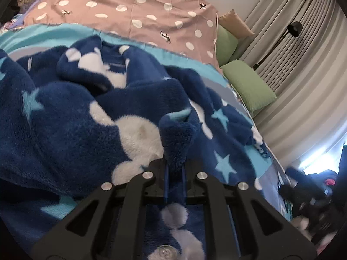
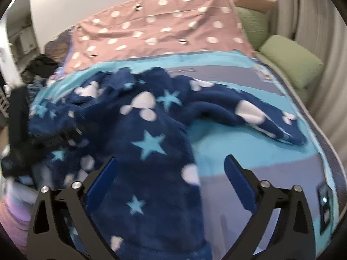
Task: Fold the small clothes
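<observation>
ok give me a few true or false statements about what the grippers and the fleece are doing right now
1. The left gripper is shut on a fold of the navy fleece garment. True.
2. The right gripper is clamped on the fleece. False: its jaws stand wide apart, holding nothing, above the garment's edge.
3. The fleece has light blue stars and white shapes. True.
4. The garment lies neatly folded in a square. False: it is rumpled, with one part stretched out to the side.
5. The pillows beside the bed are red. False: they are green.
6. The dotted pink cover lies beyond the fleece. True.
</observation>
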`<action>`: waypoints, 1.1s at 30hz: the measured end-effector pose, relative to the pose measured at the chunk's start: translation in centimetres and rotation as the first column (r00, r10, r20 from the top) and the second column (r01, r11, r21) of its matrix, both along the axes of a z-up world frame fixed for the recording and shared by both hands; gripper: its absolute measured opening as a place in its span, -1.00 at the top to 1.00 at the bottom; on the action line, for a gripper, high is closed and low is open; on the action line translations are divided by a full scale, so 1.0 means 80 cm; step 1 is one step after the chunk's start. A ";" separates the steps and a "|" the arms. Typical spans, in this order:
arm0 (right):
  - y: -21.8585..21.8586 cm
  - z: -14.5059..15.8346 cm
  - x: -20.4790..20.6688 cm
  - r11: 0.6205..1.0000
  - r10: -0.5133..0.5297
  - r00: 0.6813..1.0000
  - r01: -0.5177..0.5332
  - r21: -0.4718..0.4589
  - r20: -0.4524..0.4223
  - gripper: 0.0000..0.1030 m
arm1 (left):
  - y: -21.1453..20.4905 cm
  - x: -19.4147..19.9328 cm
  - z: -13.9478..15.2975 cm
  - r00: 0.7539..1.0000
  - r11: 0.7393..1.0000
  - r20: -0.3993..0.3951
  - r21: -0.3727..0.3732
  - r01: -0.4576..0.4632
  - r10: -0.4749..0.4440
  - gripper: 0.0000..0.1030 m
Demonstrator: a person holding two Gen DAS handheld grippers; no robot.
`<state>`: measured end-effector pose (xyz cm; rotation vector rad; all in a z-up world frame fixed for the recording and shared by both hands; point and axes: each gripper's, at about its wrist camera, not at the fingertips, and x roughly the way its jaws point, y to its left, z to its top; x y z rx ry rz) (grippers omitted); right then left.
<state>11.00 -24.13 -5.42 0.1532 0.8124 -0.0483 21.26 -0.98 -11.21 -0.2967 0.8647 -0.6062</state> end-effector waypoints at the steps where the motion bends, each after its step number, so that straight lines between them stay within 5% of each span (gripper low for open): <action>1: 0.000 0.001 0.007 0.999 0.027 1.000 -0.027 0.029 -0.002 -0.70 | -0.001 0.002 -0.001 1.000 1.000 0.001 -0.003 0.001 -0.001 0.82; 6: 0.002 -0.008 0.078 0.942 0.149 0.988 -0.129 0.309 -0.042 -0.69 | -0.003 0.000 -0.001 1.000 0.999 0.021 -0.033 -0.001 0.002 0.82; 11: 0.034 -0.025 0.158 0.895 0.225 0.958 -0.131 0.427 -0.177 -0.71 | -0.003 -0.006 -0.005 1.000 0.999 0.030 -0.039 0.005 -0.003 0.82; 16: 0.075 -0.048 0.216 0.895 0.270 0.914 -0.123 0.429 -0.301 -0.63 | -0.004 -0.009 -0.003 0.999 0.999 0.044 -0.045 0.016 -0.014 0.82; 17: 0.082 -0.052 0.222 0.896 0.278 0.907 -0.126 0.426 -0.316 0.05 | -0.005 -0.009 -0.001 0.999 0.999 0.048 -0.048 0.019 -0.017 0.80; 18: 0.092 -0.052 0.226 0.899 0.299 0.903 -0.157 0.410 -0.310 0.52 | -0.005 -0.010 -0.001 0.998 0.998 0.053 -0.057 0.029 -0.026 0.79; 19: 0.097 -0.052 0.229 0.900 0.317 0.899 -0.184 0.394 -0.303 0.79 | -0.006 -0.011 0.001 0.998 0.997 0.060 -0.062 0.036 -0.033 0.77; 22: 0.105 -0.017 0.215 0.925 0.302 0.933 -0.237 0.296 -0.196 0.80 | -0.006 -0.016 0.009 0.994 0.997 0.101 -0.066 0.036 -0.029 0.62; 24: 0.100 0.006 0.203 0.936 0.297 0.947 -0.264 0.233 -0.120 0.80 | -0.003 -0.025 0.020 0.992 0.997 0.125 -0.065 0.033 -0.024 0.20; 26: 0.084 0.024 0.194 0.946 0.280 0.958 -0.265 0.188 -0.058 0.80 | 0.004 -0.039 0.035 0.988 0.999 0.155 -0.027 0.020 -0.016 0.05; 29: 0.043 0.025 0.187 0.957 0.232 0.972 -0.220 0.188 -0.044 0.80 | 0.020 -0.061 0.061 0.971 0.997 0.237 0.069 -0.033 0.016 -0.09; 33: -0.005 -0.007 0.190 0.955 0.195 0.978 -0.171 0.242 -0.077 0.76 | 0.070 -0.093 0.084 0.916 0.968 0.384 0.164 -0.188 0.112 -0.34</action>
